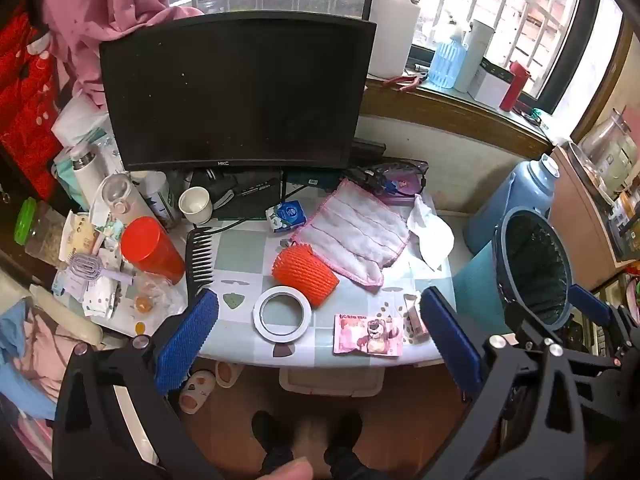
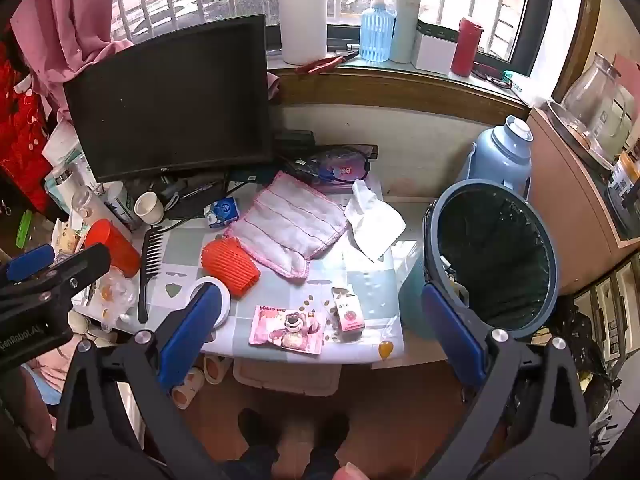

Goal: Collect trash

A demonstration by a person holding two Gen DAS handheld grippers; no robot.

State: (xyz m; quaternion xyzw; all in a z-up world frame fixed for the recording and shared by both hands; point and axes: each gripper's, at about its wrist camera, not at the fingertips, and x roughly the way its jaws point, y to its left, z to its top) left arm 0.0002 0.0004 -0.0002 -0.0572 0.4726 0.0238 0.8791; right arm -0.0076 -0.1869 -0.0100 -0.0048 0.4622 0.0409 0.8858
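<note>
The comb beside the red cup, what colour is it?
Black. The comb shows best in the left wrist view.

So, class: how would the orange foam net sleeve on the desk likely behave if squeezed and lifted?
The orange foam net sleeve looks like open ribbed mesh, so it probably squashes rather than resists. It seems very light for its bulk. Lying on its side, rounded, it might roll or skid if nudged.

Hovering above the table's (image 2: 280, 288) near edge: right gripper (image 2: 320, 336), jaws spread wide, nothing between. Lying below: pink bear wrapper (image 2: 286, 330) beside small pink box (image 2: 349, 314). Standing right: lined trash bin (image 2: 496, 256).
</note>
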